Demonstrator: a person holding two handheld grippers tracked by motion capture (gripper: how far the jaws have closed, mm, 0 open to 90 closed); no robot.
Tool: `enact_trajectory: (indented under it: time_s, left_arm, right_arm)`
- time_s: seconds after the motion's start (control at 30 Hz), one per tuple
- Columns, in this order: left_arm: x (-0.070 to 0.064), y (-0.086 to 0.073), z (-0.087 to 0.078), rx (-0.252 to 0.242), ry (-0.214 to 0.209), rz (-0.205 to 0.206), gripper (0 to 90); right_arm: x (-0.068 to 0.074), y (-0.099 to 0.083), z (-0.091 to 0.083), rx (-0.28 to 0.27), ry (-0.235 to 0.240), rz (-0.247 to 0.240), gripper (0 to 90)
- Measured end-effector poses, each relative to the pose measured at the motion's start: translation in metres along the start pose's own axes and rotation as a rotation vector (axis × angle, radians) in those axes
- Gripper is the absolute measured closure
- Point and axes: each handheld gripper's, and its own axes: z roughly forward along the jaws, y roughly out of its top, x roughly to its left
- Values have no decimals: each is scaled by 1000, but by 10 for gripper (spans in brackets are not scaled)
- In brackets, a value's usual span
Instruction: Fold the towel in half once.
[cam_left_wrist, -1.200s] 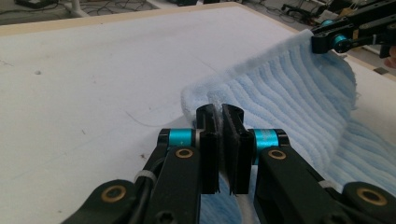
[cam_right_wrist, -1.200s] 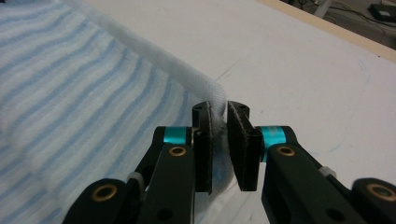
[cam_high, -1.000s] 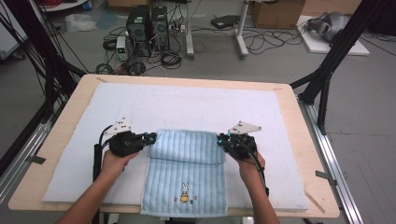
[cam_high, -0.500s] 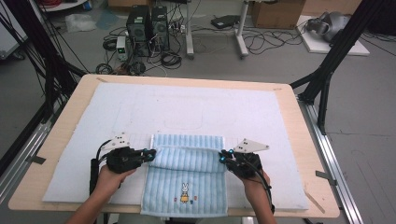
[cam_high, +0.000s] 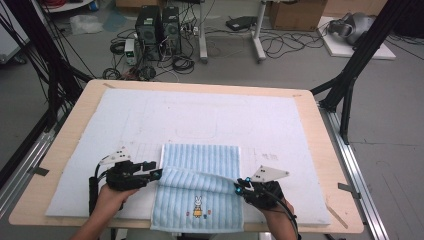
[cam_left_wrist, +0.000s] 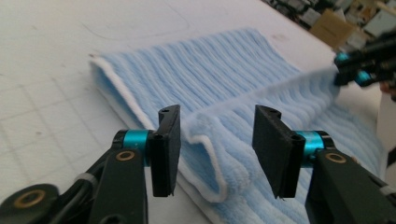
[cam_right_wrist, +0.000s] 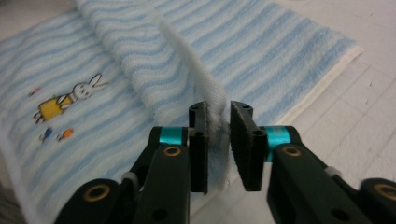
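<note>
A light blue striped towel (cam_high: 200, 162) with a small rabbit picture (cam_high: 198, 204) lies on the white mat near the table's front edge. One edge is lifted and drawn forward as a raised fold across its middle. My left gripper (cam_high: 156, 173) is at the fold's left end. Its jaws (cam_left_wrist: 217, 116) are open, with the towel's (cam_left_wrist: 219, 88) rolled edge lying loose between them. My right gripper (cam_high: 239, 189) is at the fold's right end, its jaws (cam_right_wrist: 218, 109) shut on the towel's white hem (cam_right_wrist: 205, 88). The right gripper (cam_left_wrist: 357, 70) is also visible far off in the left gripper view.
The white padded mat (cam_high: 210, 120) covers most of the wooden table (cam_high: 330, 150). Black frame posts (cam_high: 350, 75) stand at both sides. Computer towers (cam_high: 157, 25), cables and boxes sit on the floor beyond the far edge.
Both grippers have moved toward the near edge, dragging the towel's lifted edge over the rest of the towel. The right one has come farther than the left.
</note>
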Motion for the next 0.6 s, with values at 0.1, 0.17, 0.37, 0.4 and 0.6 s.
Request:
enact_trajectory:
  time_s: [0.1, 0.17, 0.37, 0.4, 0.6]
  left_arm:
    - [9, 4, -4, -29, 27, -29, 478]
    - [16, 8, -4, -41, 43, -51, 473]
    - [31, 20, 6, -49, 73, -78, 485]
    - [34, 21, 9, -46, 76, -83, 485]
    - [39, 23, 32, 23, 108, -84, 483]
  right_arm:
    - [-1, -8, -9, -32, -2, 24, 677]
    - [-7, -10, -15, -73, -17, 62, 654]
    - [-30, 4, -12, -139, -113, 138, 646]
    - [-32, 7, -9, -148, -122, 145, 647]
    - [-46, 22, 33, -52, -146, 166, 643]
